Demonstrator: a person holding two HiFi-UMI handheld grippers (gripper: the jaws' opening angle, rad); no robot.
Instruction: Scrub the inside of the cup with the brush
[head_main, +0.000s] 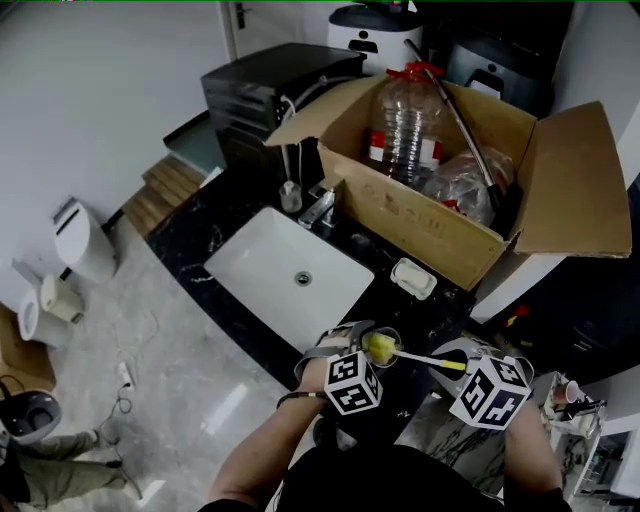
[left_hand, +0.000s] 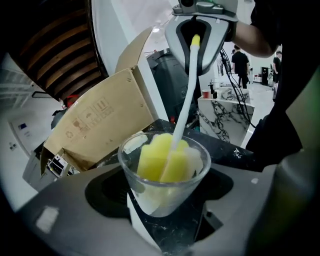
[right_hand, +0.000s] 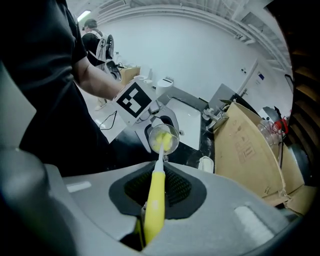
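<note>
— Glass cup sits squeezed in the left gripper, by the counter edge.
— Right gripper clamps the brush, sponge inside the cup. A hard push could pop the cup out.

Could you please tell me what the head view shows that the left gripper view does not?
Only the head view: the white sink and the bottle inside the cardboard box. Only the left gripper view: distant standing people. Both: that box, the glass cup and the brush, whose yellow head sits inside it.
</note>
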